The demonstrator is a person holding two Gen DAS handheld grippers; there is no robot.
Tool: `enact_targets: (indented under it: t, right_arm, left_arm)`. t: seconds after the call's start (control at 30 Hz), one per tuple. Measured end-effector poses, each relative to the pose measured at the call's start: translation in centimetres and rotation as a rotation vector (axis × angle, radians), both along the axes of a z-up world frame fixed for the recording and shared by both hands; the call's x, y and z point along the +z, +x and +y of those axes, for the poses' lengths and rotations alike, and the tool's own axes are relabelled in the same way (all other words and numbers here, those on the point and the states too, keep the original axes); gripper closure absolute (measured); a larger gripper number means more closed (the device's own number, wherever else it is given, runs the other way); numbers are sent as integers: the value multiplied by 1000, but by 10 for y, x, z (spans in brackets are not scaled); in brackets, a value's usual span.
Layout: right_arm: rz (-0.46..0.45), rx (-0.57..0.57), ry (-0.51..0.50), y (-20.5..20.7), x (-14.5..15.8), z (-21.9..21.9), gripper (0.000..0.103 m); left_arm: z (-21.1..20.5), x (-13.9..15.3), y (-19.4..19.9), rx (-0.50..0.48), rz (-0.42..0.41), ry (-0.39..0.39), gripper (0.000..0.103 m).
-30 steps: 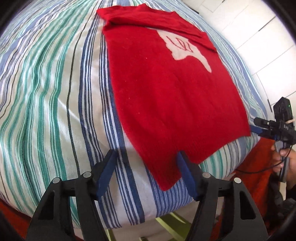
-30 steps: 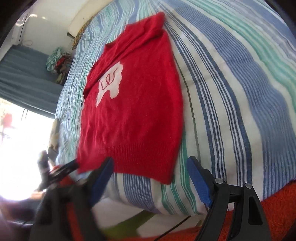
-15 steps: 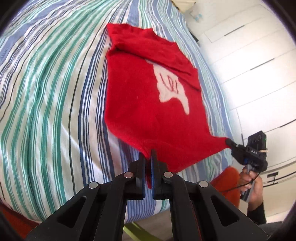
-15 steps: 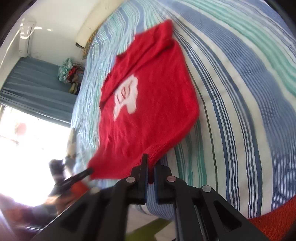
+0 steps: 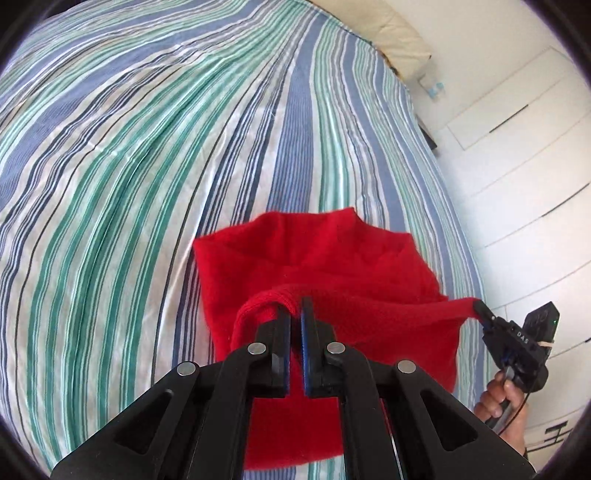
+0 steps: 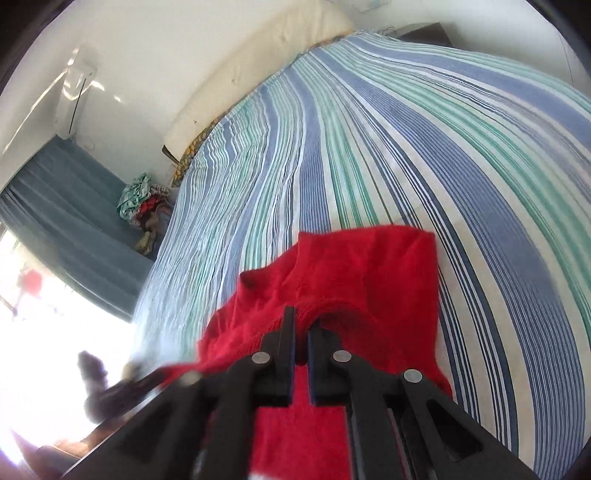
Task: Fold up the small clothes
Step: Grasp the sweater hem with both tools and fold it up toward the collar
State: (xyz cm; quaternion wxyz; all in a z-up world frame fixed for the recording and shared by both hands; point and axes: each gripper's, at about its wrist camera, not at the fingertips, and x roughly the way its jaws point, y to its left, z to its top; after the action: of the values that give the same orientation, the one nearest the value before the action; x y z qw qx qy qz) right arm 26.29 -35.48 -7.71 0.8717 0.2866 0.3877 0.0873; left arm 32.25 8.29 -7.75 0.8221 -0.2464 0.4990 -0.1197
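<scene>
- Left wrist view: the left gripper (image 5: 296,308) is clenched on the ribbed hem of a red sweater (image 5: 369,280), a loop of that hem curling over its left finger.
- The sweater lies on a striped bedspread (image 5: 147,166), near the bed's near edge and towards its right side; its far part rests flat on the cover while the hem is lifted off it.
- From the left gripper the hem runs taut to the right, where the right gripper (image 5: 480,308) pinches its other corner out past the right edge of the bed.
- A hand (image 5: 504,400) grasps that gripper's handle from below, in front of white cupboard doors (image 5: 517,166).
- A cream headboard (image 5: 388,33) stands along the far edge of the bed.
- Right wrist view: the right gripper (image 6: 302,323) is clamped on the sweater's (image 6: 369,273) hem, which bunches between and around its tips.
- The sweater sits near the near edge of the bedspread (image 6: 406,129), with its collar end flat on the cover farther in.
- At lower left the hem stretches towards the left gripper (image 6: 159,374), which is blurred against a bright window; its grip cannot be told from this view.
- A heap of clothes (image 6: 142,203) lies beside the bed's left edge, against a blue curtain (image 6: 66,206).
</scene>
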Motion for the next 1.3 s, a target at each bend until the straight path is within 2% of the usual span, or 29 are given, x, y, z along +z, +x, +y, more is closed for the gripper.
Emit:
enact_targets:
  t: [0.17,0.27,0.3,0.33,0.37,0.4,0.43,0.5,0.57,0.63,0.7,0.8,0.87,0.9,0.93,0.97,1.0,1.03,1.07,1.1,1.17,1.3]
  right_arm:
    - [43,-42,-19,64,-30,-4,98]
    - [60,-56,-13,84,-51,-10,97]
    - [61,-58,1,89,-56,-11,94]
    - [63,-63,14,92,-60,-13,90]
    - [64,-77,20,94,-61,-16,70]
    - [57,-92,25,95,-62,-19,43]
    - [43,-100,38,93,-60,-23,34]
    - [12,-104,33,89,-50,-27,32]
    - [-18,-76,-36,77,-35,-22,32]
    - [-48,-6,-114,65,-20,-8,32]
    - [-71,94,-183,44,-10,12,32]
    - [-73,259,-257,2,-18,44,33]
    - [-17,335,-279,-21,-42,52,33]
    - [38,342,-307,-28,-59,50,35]
    - [102,317,-357,-36,-78,40,37]
    - [132,277,-401,-45,-88,32,49]
    - [118,240,-423,-53,-88,24,57]
    - [110,197,-430,-61,-81,17,57]
    - [105,150,-428,-72,-73,14,51]
    - [85,115,-415,-83,-63,12,39]
    - [20,93,-398,-111,-46,18,32]
    - [-11,131,-440,-151,-42,50,32]
  left_arm:
    - [-6,-23,50,2,25,65,99]
    - [-6,-36,72,22,76,65,86]
    - [-4,-39,77,44,93,71,64]
    - [1,-37,79,79,97,94,37]
    - [7,-34,78,115,86,110,28]
    - [14,-28,74,143,64,116,21]
    - [20,-24,70,159,44,110,21]
    - [29,-14,58,179,14,108,21]
    - [26,-1,39,170,-42,124,21]
    - [11,8,14,110,-101,163,20]
    - [-10,4,-18,26,-133,196,16]
    - [-43,-28,-57,-78,-85,281,12]
    - [-55,-59,-69,-112,-3,376,13]
    - [-54,-68,-76,-106,12,396,14]
    - [-51,-65,-85,-89,-8,397,14]
    - [-48,-59,-94,-66,-19,396,14]
    - [-44,-53,-103,-46,-18,383,14]
    - [-41,-47,-113,-33,-17,359,14]
    - [-38,-41,-122,-24,-21,342,14]
    - [-38,-37,-132,-19,-30,345,13]
    - [-43,-33,-149,-14,-53,394,12]
    - [-52,-31,-172,-14,-71,470,12]
